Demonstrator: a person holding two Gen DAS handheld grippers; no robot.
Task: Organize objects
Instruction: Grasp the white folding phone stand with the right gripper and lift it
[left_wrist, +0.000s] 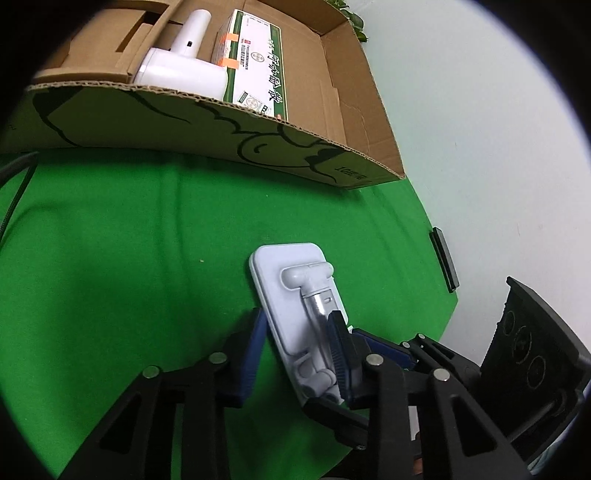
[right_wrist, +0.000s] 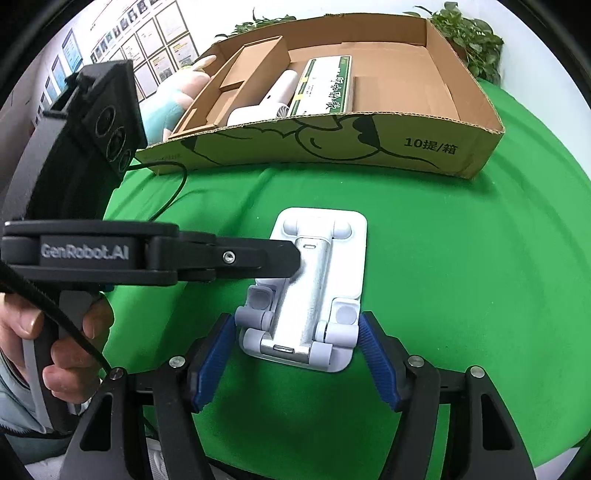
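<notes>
— Two grippers met at the white phone stand (right_wrist: 314, 288), which lay flat on the green cloth (right_wrist: 443, 258) in front of the cardboard box (right_wrist: 332, 144).
— Did they have it?
— The left gripper (left_wrist: 299, 339) stood narrow, its pads astride the stand's near edge and metal arm. The right gripper (right_wrist: 297, 363) stood wide, pads beside the hinged end; whether they pressed, I couldn't tell.
</notes>
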